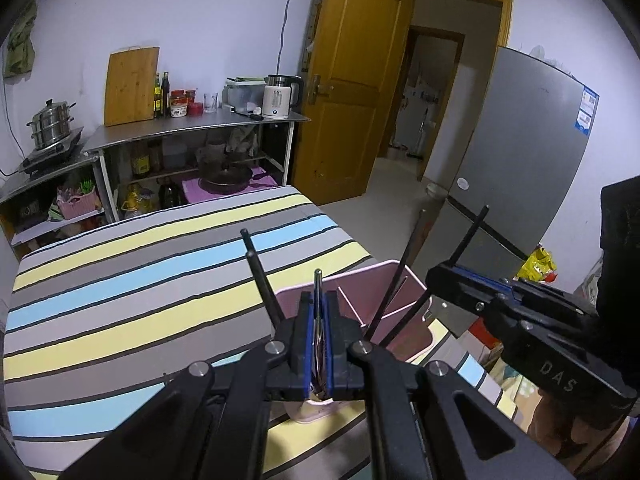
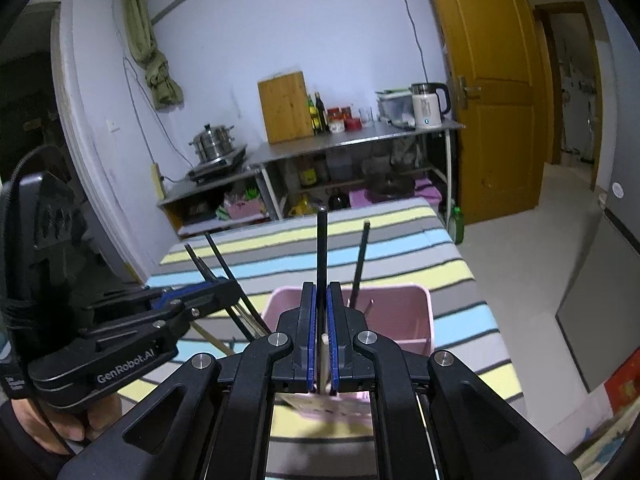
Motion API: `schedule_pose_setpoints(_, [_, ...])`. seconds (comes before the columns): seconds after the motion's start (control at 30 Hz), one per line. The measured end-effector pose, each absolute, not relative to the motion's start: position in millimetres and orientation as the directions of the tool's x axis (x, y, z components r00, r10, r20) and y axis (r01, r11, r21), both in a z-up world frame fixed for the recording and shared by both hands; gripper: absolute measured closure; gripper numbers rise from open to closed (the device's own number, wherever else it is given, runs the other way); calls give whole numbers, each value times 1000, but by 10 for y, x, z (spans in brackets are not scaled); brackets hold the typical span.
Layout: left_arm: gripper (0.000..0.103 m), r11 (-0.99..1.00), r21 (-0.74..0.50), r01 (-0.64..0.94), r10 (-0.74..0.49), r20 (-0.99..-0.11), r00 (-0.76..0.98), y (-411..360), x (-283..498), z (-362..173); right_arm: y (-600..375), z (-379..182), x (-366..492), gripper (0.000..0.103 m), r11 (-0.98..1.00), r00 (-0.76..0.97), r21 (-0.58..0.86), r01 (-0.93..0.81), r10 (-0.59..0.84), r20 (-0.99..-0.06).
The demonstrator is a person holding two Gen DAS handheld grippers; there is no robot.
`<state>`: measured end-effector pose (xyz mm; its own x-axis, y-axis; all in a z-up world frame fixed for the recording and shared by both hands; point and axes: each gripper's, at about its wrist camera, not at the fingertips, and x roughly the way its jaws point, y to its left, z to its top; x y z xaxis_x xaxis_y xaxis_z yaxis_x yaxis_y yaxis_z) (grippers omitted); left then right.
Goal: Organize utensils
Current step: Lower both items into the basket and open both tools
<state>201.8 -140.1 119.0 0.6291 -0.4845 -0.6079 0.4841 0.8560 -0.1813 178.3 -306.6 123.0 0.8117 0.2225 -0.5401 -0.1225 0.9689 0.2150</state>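
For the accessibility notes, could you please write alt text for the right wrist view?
The right gripper is shut on dark chopsticks above a pink bin on a striped cloth. At left, the left gripper also holds chopsticks. Behind stand a steel shelf with a kettle and a wooden door.

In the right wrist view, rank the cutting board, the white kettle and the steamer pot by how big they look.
1. cutting board
2. steamer pot and white kettle: these look about alike, so I leave them unranked.
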Motion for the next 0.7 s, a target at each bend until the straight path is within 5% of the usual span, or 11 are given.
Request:
schedule_pose_setpoints(0.23, [97, 852, -194, 486, -499, -578, 646, -1286, 1943, 1281, -3064, 1287, 1692, 87, 973, 826, 199, -121, 210, -524])
schedule_pose_setpoints(0.7, [97, 858, -215, 466, -505, -515, 693, -929, 1583, 1492, -3044, 1455, 1300, 86, 977, 856, 178, -121, 194, -479])
